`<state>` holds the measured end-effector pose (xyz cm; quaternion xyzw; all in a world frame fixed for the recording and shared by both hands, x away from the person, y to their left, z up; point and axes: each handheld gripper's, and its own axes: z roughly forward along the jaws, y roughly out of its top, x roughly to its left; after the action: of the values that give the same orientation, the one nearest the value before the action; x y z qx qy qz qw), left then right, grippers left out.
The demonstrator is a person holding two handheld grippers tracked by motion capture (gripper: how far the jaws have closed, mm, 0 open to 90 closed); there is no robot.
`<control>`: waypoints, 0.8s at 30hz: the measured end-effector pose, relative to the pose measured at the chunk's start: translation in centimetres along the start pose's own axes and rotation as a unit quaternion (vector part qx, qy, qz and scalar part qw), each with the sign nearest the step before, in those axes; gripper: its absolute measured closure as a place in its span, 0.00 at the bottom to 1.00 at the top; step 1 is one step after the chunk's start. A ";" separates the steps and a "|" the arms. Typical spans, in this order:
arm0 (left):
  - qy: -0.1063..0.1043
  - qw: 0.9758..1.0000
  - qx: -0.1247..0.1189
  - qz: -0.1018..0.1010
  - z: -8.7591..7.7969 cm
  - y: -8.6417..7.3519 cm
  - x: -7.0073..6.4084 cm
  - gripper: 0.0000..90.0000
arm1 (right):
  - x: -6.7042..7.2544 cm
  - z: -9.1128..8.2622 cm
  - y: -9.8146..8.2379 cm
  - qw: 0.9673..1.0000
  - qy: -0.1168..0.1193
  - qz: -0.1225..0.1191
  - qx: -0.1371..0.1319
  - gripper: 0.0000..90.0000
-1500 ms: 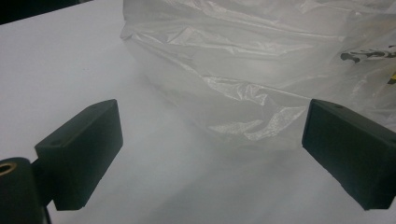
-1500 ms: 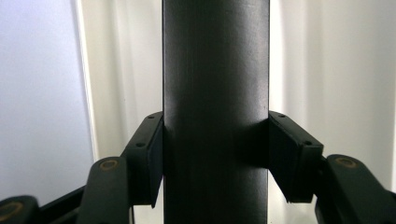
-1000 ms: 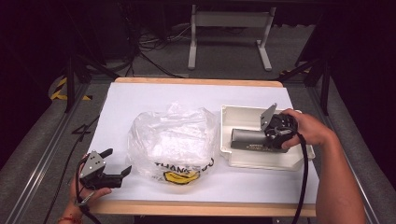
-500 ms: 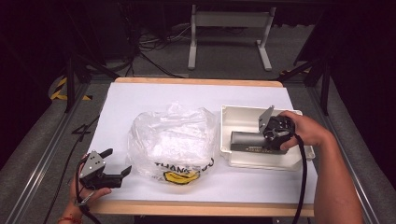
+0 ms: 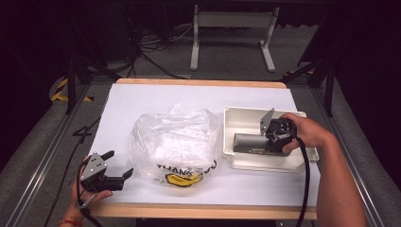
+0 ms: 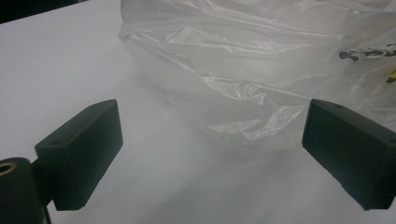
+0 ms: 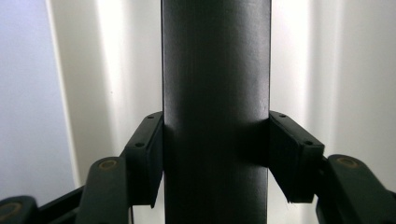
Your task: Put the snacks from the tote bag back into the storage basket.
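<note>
A dark room with cables on the floor and a grey metal stand [image 5: 231, 33] at 12 o'clock is seen behind a tabletop [image 5: 142, 101] covered in white. At the middle of the tabletop a crumpled clear plastic bag [image 5: 175, 142] with black and yellow print along its 6 o'clock edge is laid. Just beside it, at 3 o'clock, a shallow white tray [image 5: 236, 118] is set, and a dark grey cylinder [image 5: 248, 142] is seen lying across the tray. The right gripper [image 5: 272, 137] is held by the person's right hand [image 5: 307, 135] over the tray; in the right gripper view its fingers [image 7: 149, 149] are pressed against both sides of the cylinder [image 7: 215, 93]. At 7 o'clock of the bag the left gripper [image 5: 118, 168] is held by the left hand [image 5: 87, 198] low over the tabletop. In the left gripper view its fingers [image 6: 79, 154] are spread wide, nothing is held between them, and the bag [image 6: 261, 60] is seen just beyond.
</note>
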<state>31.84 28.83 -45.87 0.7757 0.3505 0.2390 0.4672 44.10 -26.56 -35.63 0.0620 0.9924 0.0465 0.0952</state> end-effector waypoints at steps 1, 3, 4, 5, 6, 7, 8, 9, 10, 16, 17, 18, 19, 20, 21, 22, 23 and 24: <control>-0.001 1.000 0.000 0.000 0.0 0.0 0.0 0.07 | 0.0 0.0 0.0 1.000 0.000 0.004 0.002 0.47; -0.001 1.000 -0.001 -0.001 0.0 0.0 0.0 0.07 | 0.0 0.1 -0.1 1.000 0.003 0.010 0.004 0.47; 0.000 1.000 -0.001 0.000 0.0 0.0 0.0 0.07 | 0.0 0.2 -0.1 1.000 0.003 0.010 0.007 0.47; 0.000 1.000 -0.001 0.000 0.0 0.0 0.0 0.07 | 0.0 0.3 -0.1 1.000 0.003 0.010 0.011 0.47; 0.000 1.000 -0.001 0.000 0.0 0.0 0.0 0.07 | -0.1 0.3 -0.1 1.000 0.003 0.009 0.010 0.47; 0.000 1.000 -0.001 0.000 0.0 0.0 0.0 0.07 | -0.1 0.4 -0.1 1.000 0.002 0.010 0.009 0.47; 0.000 1.000 -0.001 0.000 0.0 0.0 0.0 0.07 | -0.1 0.4 -0.1 1.000 0.001 0.010 0.008 0.47; 0.000 1.000 -0.001 0.000 0.0 0.0 0.0 0.07 | -0.1 0.4 -0.1 1.000 0.001 0.011 0.008 0.47; 0.000 1.000 -0.001 0.000 0.0 0.0 0.0 0.07 | -0.1 0.4 -0.1 1.000 0.000 0.011 0.010 0.47; -0.001 1.000 -0.002 -0.001 0.0 0.0 0.0 0.07 | -0.2 0.5 -0.3 1.000 -0.006 0.017 0.020 0.47; 0.000 1.000 -0.001 -0.001 0.0 0.0 0.0 0.07 | -0.2 0.6 -0.3 1.000 -0.006 0.016 0.020 0.47; 0.000 1.000 -0.001 -0.001 0.0 0.0 0.0 0.07 | -0.3 0.6 -0.3 1.000 -0.005 0.019 0.020 0.47; 0.000 1.000 -0.001 0.000 0.0 0.0 0.0 0.07 | -0.3 0.6 -0.2 1.000 -0.005 0.019 0.023 0.47; 0.001 1.000 -0.001 0.000 0.0 0.0 0.0 0.07 | -0.3 0.5 -0.2 1.000 -0.007 0.020 0.023 0.46; 0.001 1.000 -0.002 0.000 0.0 0.0 0.0 0.07 | -0.3 0.5 -0.2 0.999 -0.009 0.020 0.023 0.46; 0.000 1.000 -0.002 0.000 0.0 0.0 0.0 0.07 | -0.2 0.5 -0.2 0.999 -0.009 0.020 0.024 0.46; 0.000 1.000 -0.002 -0.001 0.0 0.0 0.0 0.07 | -0.2 0.5 -0.2 0.999 -0.010 0.022 0.025 0.46; 0.001 1.000 -0.001 -0.001 0.0 0.0 0.0 0.07 | -0.3 0.5 -0.2 0.999 -0.010 0.020 0.023 0.46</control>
<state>31.81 28.84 -45.87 0.7747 0.3509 0.2397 0.4682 44.42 -26.75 -36.10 0.0843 0.9908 0.0247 0.1025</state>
